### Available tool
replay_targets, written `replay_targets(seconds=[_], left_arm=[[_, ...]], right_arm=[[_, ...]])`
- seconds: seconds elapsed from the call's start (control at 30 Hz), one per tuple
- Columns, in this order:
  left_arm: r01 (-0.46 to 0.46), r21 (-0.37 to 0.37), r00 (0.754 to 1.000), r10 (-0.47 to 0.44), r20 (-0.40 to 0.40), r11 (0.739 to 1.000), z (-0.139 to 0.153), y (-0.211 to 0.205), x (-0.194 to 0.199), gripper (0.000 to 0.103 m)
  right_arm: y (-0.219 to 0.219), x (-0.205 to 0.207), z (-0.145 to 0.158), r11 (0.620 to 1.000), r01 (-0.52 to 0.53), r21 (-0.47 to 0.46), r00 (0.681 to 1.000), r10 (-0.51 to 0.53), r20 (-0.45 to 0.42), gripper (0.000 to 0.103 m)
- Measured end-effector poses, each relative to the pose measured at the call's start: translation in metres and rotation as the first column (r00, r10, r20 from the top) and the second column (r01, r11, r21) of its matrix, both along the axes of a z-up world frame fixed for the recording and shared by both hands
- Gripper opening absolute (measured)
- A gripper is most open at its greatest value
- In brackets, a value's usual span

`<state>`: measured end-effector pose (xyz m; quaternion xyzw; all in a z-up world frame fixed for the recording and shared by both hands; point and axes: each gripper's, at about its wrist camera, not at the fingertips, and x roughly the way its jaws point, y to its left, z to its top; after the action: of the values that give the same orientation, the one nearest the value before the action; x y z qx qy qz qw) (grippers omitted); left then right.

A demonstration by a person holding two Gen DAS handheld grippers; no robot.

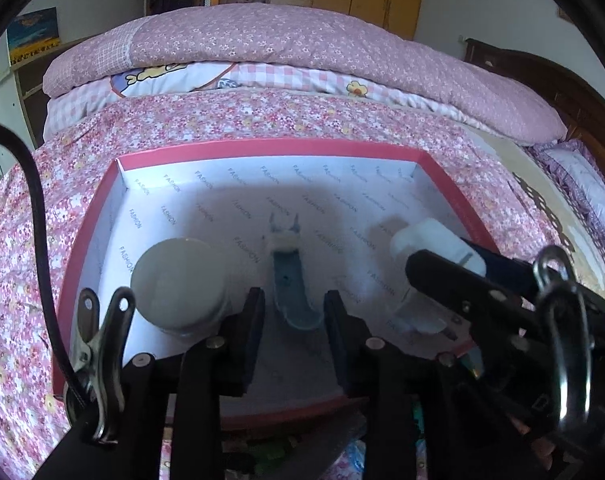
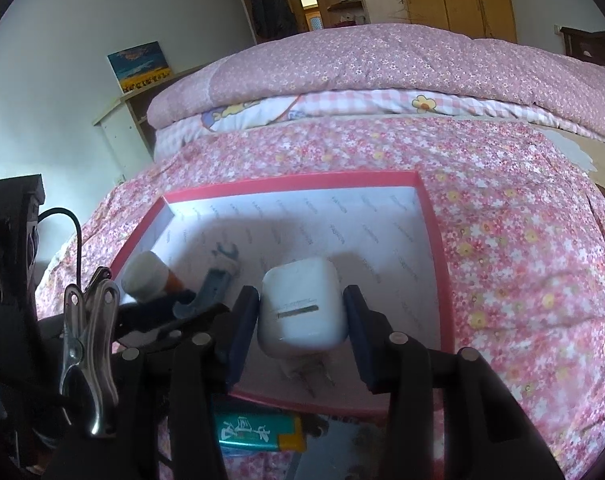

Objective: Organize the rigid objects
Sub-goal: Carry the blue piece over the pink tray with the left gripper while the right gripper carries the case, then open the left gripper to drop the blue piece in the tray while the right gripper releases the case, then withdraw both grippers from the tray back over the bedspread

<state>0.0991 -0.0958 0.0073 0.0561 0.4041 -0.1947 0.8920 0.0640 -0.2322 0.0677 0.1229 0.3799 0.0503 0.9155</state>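
Black left gripper (image 1: 294,332) fingers slightly parted, blue-grey tool (image 1: 292,280) lying loose between them, pads not touching. Right gripper (image 2: 302,320) narrow, fingers flanking white charger block (image 2: 300,306); grip uncertain. Both inside red-rimmed box (image 1: 262,148) on floral bedspread (image 2: 522,240). White-capped bottle (image 1: 178,280) left of tool.

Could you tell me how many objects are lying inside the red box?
3: a white-capped bottle at left, a blue wrench in the middle, a white charger at right. Grippers may hide others.
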Motion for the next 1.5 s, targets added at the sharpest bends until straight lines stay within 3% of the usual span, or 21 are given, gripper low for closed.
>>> replay_targets(seconds=[0.17,0.33,0.87,1.07,1.17,1.33,1.5], left_arm=[[0.003,0.030,1.000,-0.004,0.012,1.000,-0.001,-0.003,-0.007,0.036],[-0.022,-0.008,1.000,0.022,-0.016,1.000,0.000,0.004,-0.011,0.036],[-0.059,-0.006,0.998,0.059,-0.011,0.998,0.002,0.009,-0.039,0.040],[-0.070,-0.034,0.998,0.070,-0.009,0.997,0.014,0.017,-0.041,0.046],[-0.080,-0.021,0.997,0.080,0.002,0.997,0.018,0.021,-0.046,0.046],[-0.087,-0.022,0.995,0.088,0.040,0.996,0.029,0.029,-0.059,0.047],[-0.080,-0.045,0.996,0.081,0.025,0.996,0.035,0.037,-0.070,0.048]], right_arm=[[-0.006,0.001,-0.008,0.999,0.034,0.016,0.999,-0.033,-0.042,0.045],[-0.012,-0.004,-0.011,0.998,0.052,0.044,0.997,-0.050,-0.055,0.050],[-0.003,-0.035,-0.006,0.997,0.021,-0.071,0.997,-0.026,-0.067,0.054],[0.000,-0.039,0.008,0.999,0.002,-0.054,1.000,-0.002,-0.018,0.055],[-0.002,-0.043,0.019,1.000,0.007,-0.026,1.000,-0.006,0.023,0.062],[0.002,-0.050,0.034,1.000,-0.015,-0.003,0.997,0.016,0.074,0.063],[0.007,-0.064,0.044,0.999,-0.032,0.014,0.995,0.030,0.090,0.063]])
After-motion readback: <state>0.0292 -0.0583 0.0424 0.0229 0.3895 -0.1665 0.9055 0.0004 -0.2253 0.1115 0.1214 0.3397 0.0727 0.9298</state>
